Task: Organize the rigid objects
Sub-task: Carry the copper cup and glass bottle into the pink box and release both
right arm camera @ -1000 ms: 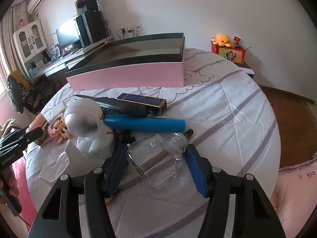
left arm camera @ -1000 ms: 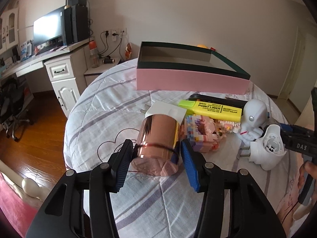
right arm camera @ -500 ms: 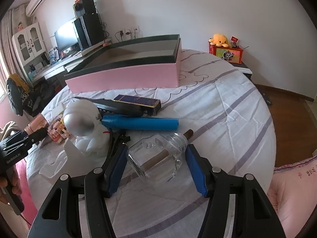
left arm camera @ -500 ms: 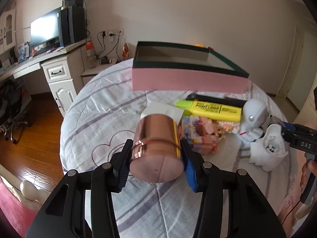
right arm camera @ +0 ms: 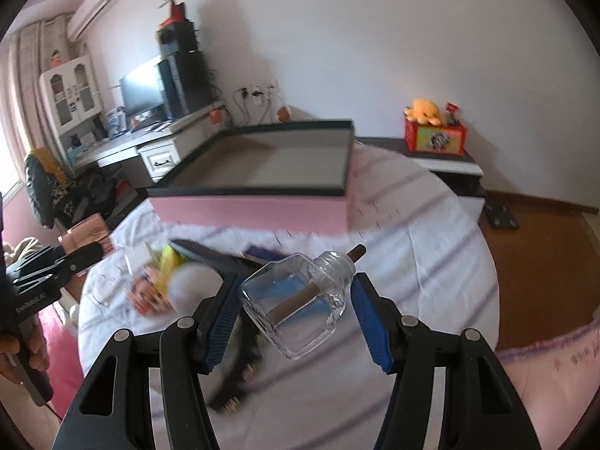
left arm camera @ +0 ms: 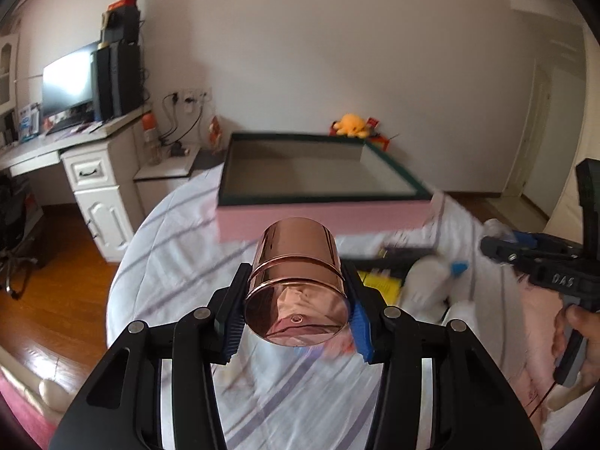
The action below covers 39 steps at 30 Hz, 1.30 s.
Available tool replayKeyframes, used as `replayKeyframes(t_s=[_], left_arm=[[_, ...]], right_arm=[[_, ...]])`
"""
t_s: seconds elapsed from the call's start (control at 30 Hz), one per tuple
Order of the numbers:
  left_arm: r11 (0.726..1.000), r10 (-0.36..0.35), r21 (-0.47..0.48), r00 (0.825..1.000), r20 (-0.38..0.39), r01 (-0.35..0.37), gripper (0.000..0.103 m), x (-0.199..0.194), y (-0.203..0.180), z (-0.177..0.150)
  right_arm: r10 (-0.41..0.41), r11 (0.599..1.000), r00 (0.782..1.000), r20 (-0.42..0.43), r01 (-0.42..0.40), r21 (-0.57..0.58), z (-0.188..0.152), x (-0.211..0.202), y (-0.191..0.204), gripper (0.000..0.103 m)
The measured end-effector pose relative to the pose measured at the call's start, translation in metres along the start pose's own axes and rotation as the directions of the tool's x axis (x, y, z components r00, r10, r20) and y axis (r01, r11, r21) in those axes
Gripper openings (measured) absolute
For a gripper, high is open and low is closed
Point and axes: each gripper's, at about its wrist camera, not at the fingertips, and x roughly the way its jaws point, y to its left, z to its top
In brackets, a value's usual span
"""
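Between my left gripper's (left arm camera: 296,309) pads: rose-gold metal cup (left arm camera: 296,285), pinched at its sides, base toward the lens, mouth pointing at the pink box (left arm camera: 322,217). Cup is off the bedspread (left arm camera: 180,247), airborne, short of the box's near wall.

My right gripper (right arm camera: 296,315) carries a clear glass bottle (right arm camera: 296,300) with a brown wick stick through its neck. Bottle sits tilted, neck up and to the right; left pad presses it, right pad looks just beside the shoulder, so contact there is hard to confirm. I judge it held, since it hangs clear of the clutter.

Step in hand, as I read it: transport, both items raised and bound for the open box, which looks empty from both views.

Next move calls for carrying each piece forward over the dark green rim (left arm camera: 322,199), lowering inside, then spreading the pads. Glass wants a gentle set-down.

Pose: both grippers level, pointed forward at the box, side by side. Left behind on the bedspread: white figure (right arm camera: 195,285), yellow highlighter (left arm camera: 378,283), black items, blurred.
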Motion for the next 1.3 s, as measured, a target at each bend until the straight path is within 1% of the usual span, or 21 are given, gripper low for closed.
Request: replayKeyframes(t_s=[0.17, 0.3, 0.43, 0.5, 0.57, 0.67, 0.77, 0.8, 0.87, 0.97, 1.1, 1.13, 1.17, 1.2, 1.23, 1.27, 1.3], left_arm=[[0.999, -0.023, 0.033, 1.000, 0.021, 0.022, 0.048, 0.018, -0.010, 0.034], [0.998, -0.038, 0.042, 0.999, 0.016, 0.037, 0.048, 0.046, -0.011, 0.065], [0.997, -0.049, 0.051, 0.999, -0.001, 0.049, 0.048, 0.077, -0.007, 0.090], [0.997, -0.063, 0.044, 0.998, -0.029, 0.064, 0.048, 0.098, -0.002, 0.101], [0.998, -0.045, 0.049, 0.997, -0.060, 0.048, 0.048, 0.123, 0.003, 0.111], [0.998, -0.038, 0.046, 0.993, -0.112, 0.043, 0.048, 0.152, 0.008, 0.117], [0.998, -0.008, 0.065, 0.987, -0.161, 0.019, 0.048, 0.180, 0.009, 0.119], [0.997, -0.002, 0.070, 0.985, -0.175, 0.015, 0.048, 0.188, 0.009, 0.118], [0.997, 0.022, 0.072, 0.977, -0.210, -0.007, 0.048, 0.203, 0.011, 0.116], [0.997, 0.028, 0.075, 0.974, -0.226, -0.012, 0.048, 0.211, 0.012, 0.112], [0.997, 0.041, 0.071, 0.971, -0.237, -0.025, 0.048, 0.215, 0.013, 0.109], [0.997, 0.050, 0.069, 0.973, -0.223, -0.035, 0.049, 0.214, 0.012, 0.110], [0.997, 0.057, 0.068, 0.975, -0.215, -0.043, 0.055, 0.212, 0.013, 0.111], [0.997, 0.066, 0.061, 0.977, -0.200, -0.055, 0.068, 0.206, 0.014, 0.113], [0.997, 0.070, 0.054, 0.980, -0.188, -0.061, 0.076, 0.201, 0.016, 0.114], [0.997, 0.072, 0.045, 0.983, -0.170, -0.065, 0.089, 0.195, 0.017, 0.115], [0.997, 0.078, 0.041, 0.986, -0.148, -0.072, 0.096, 0.188, 0.018, 0.116]], right_arm=[[0.034, 0.997, 0.999, 0.027, -0.032, -0.070, 0.038, 0.013, 0.018, 0.061], [0.055, 0.993, 0.998, 0.004, -0.054, -0.105, 0.067, 0.043, 0.028, 0.061], [0.058, 0.990, 0.998, -0.027, -0.061, -0.126, 0.094, 0.079, 0.030, 0.061], [0.050, 0.989, 0.998, -0.045, -0.056, -0.136, 0.103, 0.094, 0.029, 0.061], [0.048, 0.989, 0.997, -0.060, -0.056, -0.139, 0.113, 0.110, 0.028, 0.061], [0.049, 0.989, 0.993, -0.110, -0.064, -0.132, 0.125, 0.141, 0.024, 0.061], [0.036, 0.990, 0.987, -0.156, -0.056, -0.130, 0.128, 0.167, 0.023, 0.061], [0.040, 0.990, 0.983, -0.180, -0.063, -0.125, 0.129, 0.177, 0.022, 0.061], [0.019, 0.991, 0.975, -0.220, -0.047, -0.125, 0.127, 0.191, 0.020, 0.061], [0.014, 0.991, 0.968, -0.252, -0.047, -0.123, 0.123, 0.204, 0.018, 0.061], [0.002, 0.992, 0.968, -0.252, -0.034, -0.121, 0.119, 0.206, 0.014, 0.062], [-0.006, 0.992, 0.970, -0.243, -0.025, -0.125, 0.118, 0.204, 0.014, 0.066], [-0.017, 0.992, 0.971, -0.240, -0.014, -0.127, 0.120, 0.204, 0.014, 0.068], [-0.029, 0.992, 0.972, -0.232, -0.001, -0.126, 0.120, 0.201, 0.013, 0.072], [-0.035, 0.993, 0.974, -0.223, 0.008, -0.121, 0.121, 0.198, 0.012, 0.075], [-0.038, 0.993, 0.976, -0.215, 0.014, -0.116, 0.124, 0.197, 0.008, 0.078], [-0.030, 0.994, 0.979, -0.203, 0.009, -0.105, 0.124, 0.192, 0.006, 0.080]])
